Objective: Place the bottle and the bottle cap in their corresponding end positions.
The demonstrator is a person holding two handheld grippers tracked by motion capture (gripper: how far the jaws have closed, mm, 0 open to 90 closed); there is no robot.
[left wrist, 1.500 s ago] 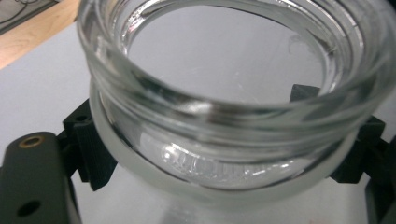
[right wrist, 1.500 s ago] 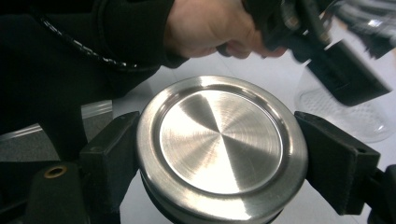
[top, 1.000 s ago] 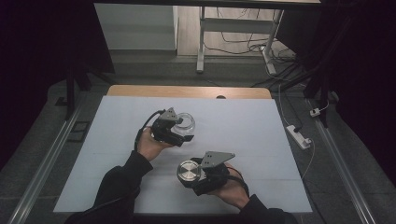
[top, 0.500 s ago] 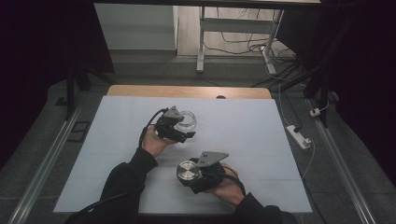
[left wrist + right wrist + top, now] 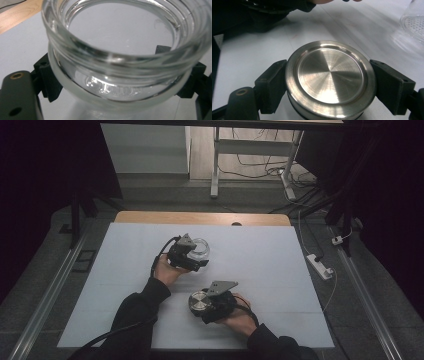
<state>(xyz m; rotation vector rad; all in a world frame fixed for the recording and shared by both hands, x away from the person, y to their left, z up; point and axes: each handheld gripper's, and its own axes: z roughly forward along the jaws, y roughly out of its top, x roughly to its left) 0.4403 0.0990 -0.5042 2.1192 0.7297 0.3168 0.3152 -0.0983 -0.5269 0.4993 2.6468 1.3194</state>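
On the table [image 5: 280,270], the left gripper [image 5: 196,255] is clamping a glass jar [image 5: 199,249], while nearer the person the right gripper [image 5: 207,304] is clamping its metal lid [image 5: 199,301]. Both have been sinking toward the table over the last second, lid apart from jar, suggesting they are being set down separately.

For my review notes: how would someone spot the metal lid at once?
On the pale table, look near the front edge, where the right gripper is shut on a round brushed-steel lid. Unlike the clear glass jar held farther back, it is flat, opaque and shiny.
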